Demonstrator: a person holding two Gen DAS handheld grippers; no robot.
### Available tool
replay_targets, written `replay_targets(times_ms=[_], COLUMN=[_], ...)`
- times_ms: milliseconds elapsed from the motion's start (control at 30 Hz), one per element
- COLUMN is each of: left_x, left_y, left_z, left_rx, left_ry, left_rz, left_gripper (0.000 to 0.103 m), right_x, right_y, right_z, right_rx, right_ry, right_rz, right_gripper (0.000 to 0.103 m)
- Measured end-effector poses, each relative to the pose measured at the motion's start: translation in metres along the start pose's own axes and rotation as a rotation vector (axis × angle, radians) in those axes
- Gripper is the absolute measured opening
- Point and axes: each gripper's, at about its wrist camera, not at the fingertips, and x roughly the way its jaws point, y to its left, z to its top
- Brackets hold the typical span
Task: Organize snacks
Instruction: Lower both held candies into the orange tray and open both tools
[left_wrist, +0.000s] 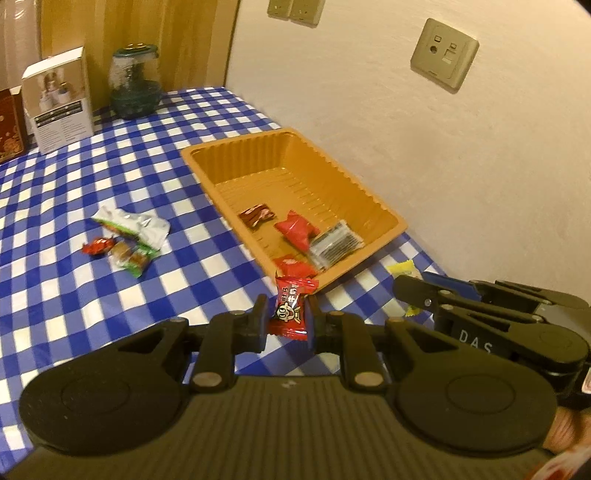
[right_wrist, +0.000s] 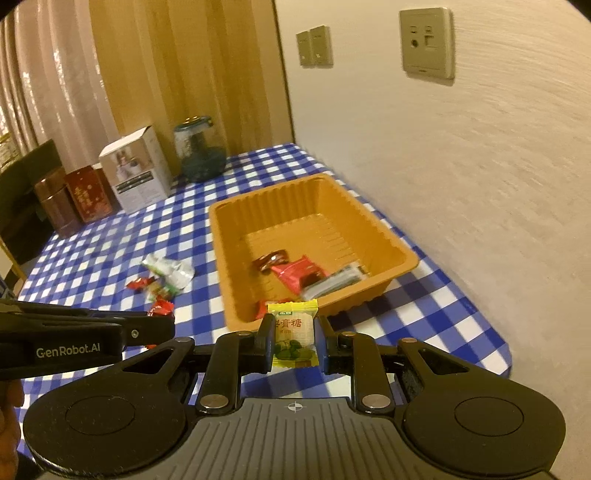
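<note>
An orange plastic tray stands on the blue checked tablecloth by the wall and holds several wrapped snacks. My left gripper is shut on a red candy packet, held above the cloth just short of the tray's near corner. My right gripper is shut on a yellow candy packet, held before the tray's near rim. The right gripper also shows in the left wrist view, with the yellow packet at its tip. The left gripper shows in the right wrist view.
A small pile of loose snacks lies on the cloth left of the tray. A white box, a glass jar and red tins stand at the far edge. The wall runs along the right.
</note>
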Motion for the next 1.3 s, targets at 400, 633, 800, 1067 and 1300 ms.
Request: replay_targets(times_ms=[400, 633, 800, 1067, 1300], left_x=[0.034, 0.058, 0.077, 0.101, 0.104], left_y=[-0.015, -0.012, -0.006, 0.001, 0.013], left_z=[0.025, 0.042, 0.054, 0.063, 0.067], left_rx=[0.006, 0.01, 0.006, 0.007, 0.011], left_ry=[0.004, 0.002, 0.003, 0.006, -0.028], left_rz=[-0.032, -0.042, -0.034, -0.025, 0.006], left_gripper=[0.018, 0.018, 0.018, 0.018, 0.03], right_x=[0.022, 0.042, 0.058, 0.081, 0.09], right_y=[-0.03, -0.044, -0.052, -0.06, -0.061], right_z=[0.029, 0.05, 0.061, 0.07, 0.068], right_rx=[0.016, 0.034, 0.037, 0.046, 0.059], right_ry=[-0.017, -0.025, -0.023, -0.015, -0.001], right_rz=[-0.02, -0.023, -0.026, -0.028, -0.026], right_gripper=[0.023, 0.023, 0.023, 0.023, 0.023])
